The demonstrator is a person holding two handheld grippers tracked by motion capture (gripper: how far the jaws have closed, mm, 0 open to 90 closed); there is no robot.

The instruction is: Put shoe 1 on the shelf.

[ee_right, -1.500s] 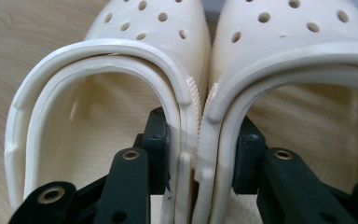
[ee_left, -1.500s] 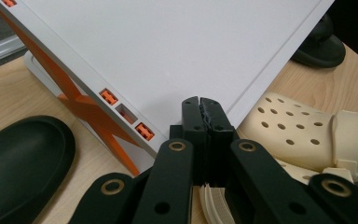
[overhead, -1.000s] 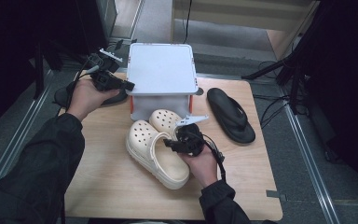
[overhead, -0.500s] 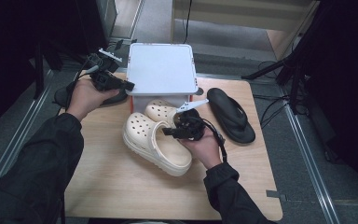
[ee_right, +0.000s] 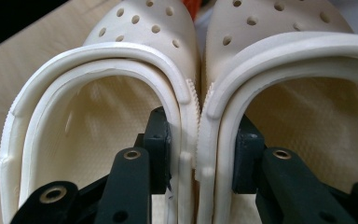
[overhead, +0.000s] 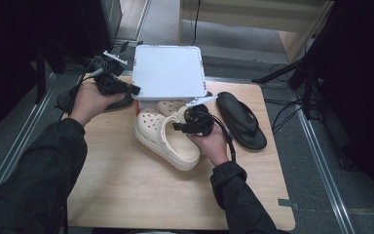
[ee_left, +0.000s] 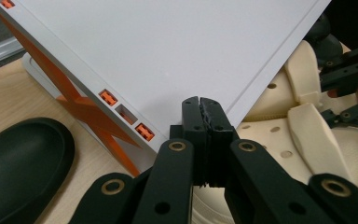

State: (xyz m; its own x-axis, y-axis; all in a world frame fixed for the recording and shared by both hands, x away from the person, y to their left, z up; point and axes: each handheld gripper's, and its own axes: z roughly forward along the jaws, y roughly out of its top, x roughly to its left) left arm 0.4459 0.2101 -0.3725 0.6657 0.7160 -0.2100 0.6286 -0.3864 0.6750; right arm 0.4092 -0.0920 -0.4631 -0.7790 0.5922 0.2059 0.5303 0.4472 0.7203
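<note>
Two cream clogs (overhead: 165,139) lie side by side on the wooden table (overhead: 126,195), toes toward a white box (overhead: 168,70). My right gripper (overhead: 180,126) is shut on their touching side walls. In the right gripper view one finger (ee_right: 161,140) is inside the left clog (ee_right: 102,93) and the other inside the right clog (ee_right: 307,70), pressing both rims together at my right gripper (ee_right: 200,135). The toe of the farther clog (overhead: 168,106) is tucked under the box edge. My left gripper (overhead: 134,90) hovers at the box's left side, shut and empty, with its tips (ee_left: 200,100) over the lid corner (ee_left: 168,46).
A black sandal (overhead: 241,119) lies on the table right of the clogs. Another black sandal (ee_left: 23,158) lies left of the box, under my left hand. The box has orange latches (ee_left: 107,98). Dark floor and cables surround the table.
My right hand has carried the pair of clogs away from the front of the table toward the box, so one toe now sits under the box's edge. The left gripper stayed put.
</note>
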